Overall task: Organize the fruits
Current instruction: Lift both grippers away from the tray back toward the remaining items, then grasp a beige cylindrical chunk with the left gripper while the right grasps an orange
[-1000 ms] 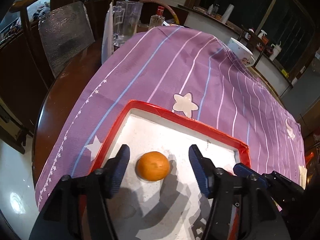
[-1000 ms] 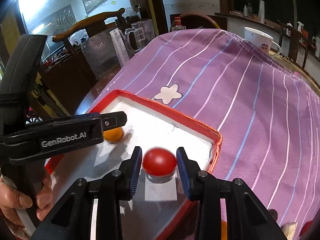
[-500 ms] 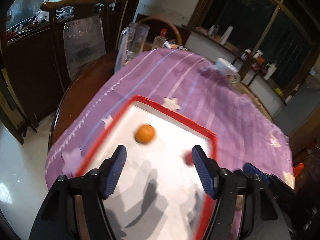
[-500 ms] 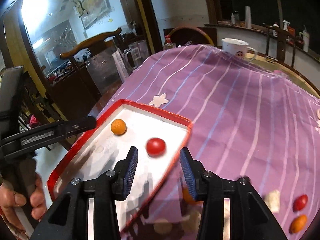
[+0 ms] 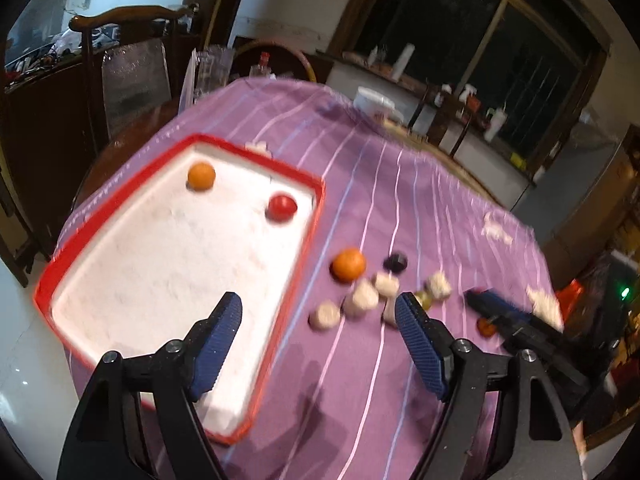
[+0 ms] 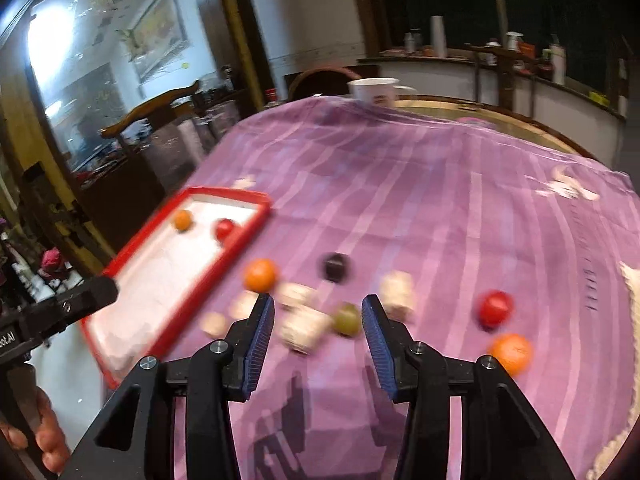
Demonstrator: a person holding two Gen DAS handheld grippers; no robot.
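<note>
Both tongs wide, beside tray

A tray sits on the tablecloth at the table's left side, with two round fruits side by side at its far end. Just right of the tray lies another fruit, a dark one beyond it, and a cluster of small pale lumps in front. Two more fruits rest well to the right. A mug stands at the far edge.
</note>
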